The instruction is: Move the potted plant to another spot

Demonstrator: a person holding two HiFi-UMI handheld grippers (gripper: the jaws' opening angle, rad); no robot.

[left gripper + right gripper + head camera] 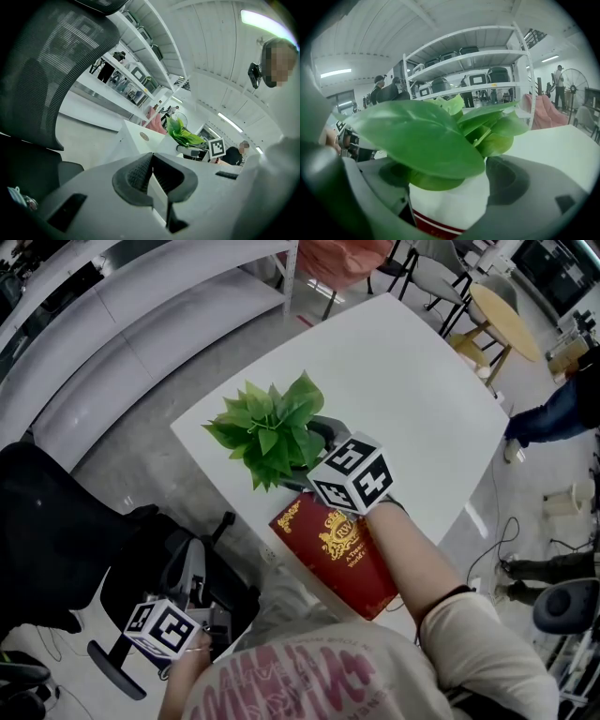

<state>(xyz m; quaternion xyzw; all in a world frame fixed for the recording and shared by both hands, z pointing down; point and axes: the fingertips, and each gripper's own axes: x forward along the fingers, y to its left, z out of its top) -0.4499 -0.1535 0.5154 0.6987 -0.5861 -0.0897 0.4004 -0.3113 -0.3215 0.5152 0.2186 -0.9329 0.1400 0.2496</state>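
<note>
The potted plant (267, 432) has broad green leaves and a white pot (451, 202) with a red band. It stands near the front left edge of the white table (403, 381), by the end of a red book (342, 554). My right gripper (311, 450) reaches over the book, and its jaws lie against both sides of the pot (450, 187). The leaves hide most of the pot in the head view. My left gripper (192, 582) hangs low beside the table, off to the left, jaws shut and empty (151, 176). In its view the plant (185, 133) shows far off.
A black mesh office chair (56, 540) stands left of the table, close to my left gripper. White shelving (141, 315) runs along the far left. A round wooden table (506, 320) and chairs stand beyond. A person (553, 409) stands at the right.
</note>
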